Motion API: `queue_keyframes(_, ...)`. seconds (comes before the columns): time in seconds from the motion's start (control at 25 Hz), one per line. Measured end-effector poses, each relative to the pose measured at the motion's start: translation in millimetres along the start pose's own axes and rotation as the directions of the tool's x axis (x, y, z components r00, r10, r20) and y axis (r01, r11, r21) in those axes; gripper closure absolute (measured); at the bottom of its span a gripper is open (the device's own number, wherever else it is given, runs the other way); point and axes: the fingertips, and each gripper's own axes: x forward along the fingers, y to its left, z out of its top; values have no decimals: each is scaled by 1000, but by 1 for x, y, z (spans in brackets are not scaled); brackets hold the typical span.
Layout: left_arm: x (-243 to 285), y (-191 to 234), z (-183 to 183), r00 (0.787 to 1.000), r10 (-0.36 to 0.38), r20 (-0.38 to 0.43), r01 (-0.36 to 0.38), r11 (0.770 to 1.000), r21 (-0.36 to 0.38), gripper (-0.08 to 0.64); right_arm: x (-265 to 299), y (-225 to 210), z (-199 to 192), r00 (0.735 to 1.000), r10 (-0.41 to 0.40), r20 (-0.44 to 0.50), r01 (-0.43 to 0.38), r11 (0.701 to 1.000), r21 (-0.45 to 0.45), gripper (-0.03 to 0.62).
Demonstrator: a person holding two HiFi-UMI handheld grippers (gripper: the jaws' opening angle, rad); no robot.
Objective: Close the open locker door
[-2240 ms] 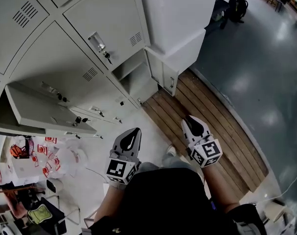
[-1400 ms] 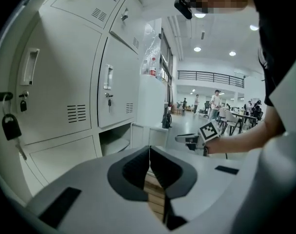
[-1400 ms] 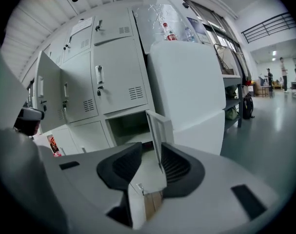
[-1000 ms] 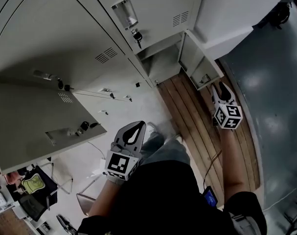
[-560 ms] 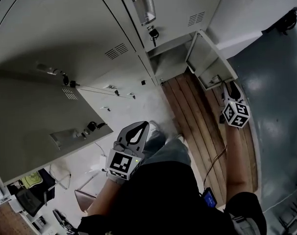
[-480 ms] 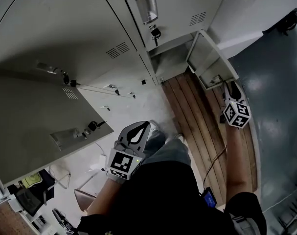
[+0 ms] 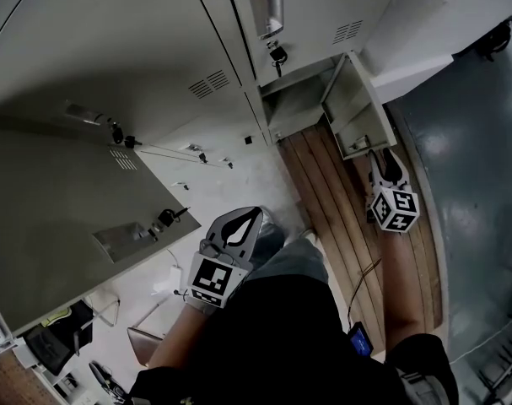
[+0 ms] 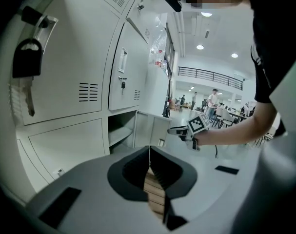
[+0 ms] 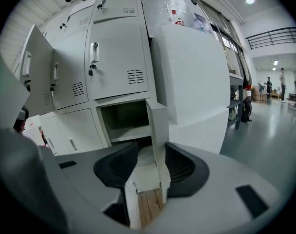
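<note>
The open locker door (image 7: 363, 112) is a small grey one in the low row, swung out over the wooden floor strip. Its open compartment (image 7: 296, 108) is bare inside. My right gripper (image 7: 380, 160) reaches out to the door's free edge. In the right gripper view the door's edge (image 9: 157, 130) stands upright between the open jaws of that gripper (image 9: 151, 162), with a gap on the left side. My left gripper (image 7: 243, 226) hangs back near my body, shut with nothing in it (image 8: 149, 152). The left gripper view shows the same door (image 8: 152, 130) from the side.
A much larger locker door (image 7: 78, 218) stands swung open at the left. Keys (image 7: 278, 55) hang in a lock above the open compartment. A white block (image 7: 424, 24) flanks the lockers on the right. Wooden planks (image 7: 340, 218) meet grey floor (image 7: 475, 184).
My right gripper has shifted a little left and closer in along the low door's free edge. The left gripper has barely moved. The view has drifted slightly.
</note>
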Motion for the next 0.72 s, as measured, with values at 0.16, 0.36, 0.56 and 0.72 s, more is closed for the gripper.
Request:
queue_keyframes(0.16,0,2,-1,1000,-9,0,9,1000,-3,535,-3,30,-4,999,52,-9,-52,999,3,419)
queue_keyframes(0.36,-4,5,-6,1000,-1,-9,1,1000,-10,535,1,48,-18,998,46,-38,-47,998,-34,420)
queue_keyframes(0.56,-10,12,-9,1000,18,-9,-18,1000,-18,536,15,59,-18,998,51,-45,-53,998,-42,420)
queue_keyframes(0.72,-14,13,-11,1000,29,-10,-29,999,-21,535,23,82,-17,994,102,-46,-104,993,-56,457)
